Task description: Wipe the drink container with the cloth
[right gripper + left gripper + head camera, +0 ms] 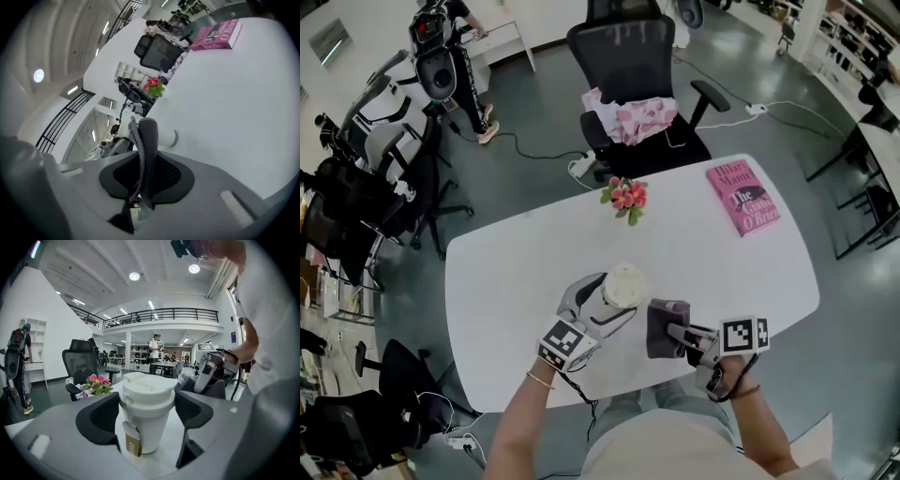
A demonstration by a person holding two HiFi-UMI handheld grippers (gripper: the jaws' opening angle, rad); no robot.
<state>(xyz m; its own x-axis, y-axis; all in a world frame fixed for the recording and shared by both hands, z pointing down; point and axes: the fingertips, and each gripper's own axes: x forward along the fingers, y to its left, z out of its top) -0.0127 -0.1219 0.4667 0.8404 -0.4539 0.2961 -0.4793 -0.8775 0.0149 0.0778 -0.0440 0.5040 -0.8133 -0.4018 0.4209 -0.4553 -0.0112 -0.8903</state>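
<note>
Closest to the head camera are the person's two forearms, each hand holding a gripper over the near edge of a white oval worktop (516, 272). On the left, the left gripper (602, 306) has its fingers closed on a white lidded drink container (624, 284). It stands upright between them, with a dark pad pressed against each side of its wall. On the right, the right gripper (677, 330) has its fingers clamped on a grey cloth (660, 330). That cloth is held just beside the container, to its right; whether the two touch cannot be told.

The left gripper view adds a small brown paper tag (132, 445) hanging down the container's front. The right gripper view shows the cloth doubled into a narrow fold that rises past the fingertips.

The head view gives the layout. A pink book (742, 197) lies at the worktop's far right and a bunch of pink flowers (625, 197) sits at its far edge. A black office chair (628, 56) stands beyond.
</note>
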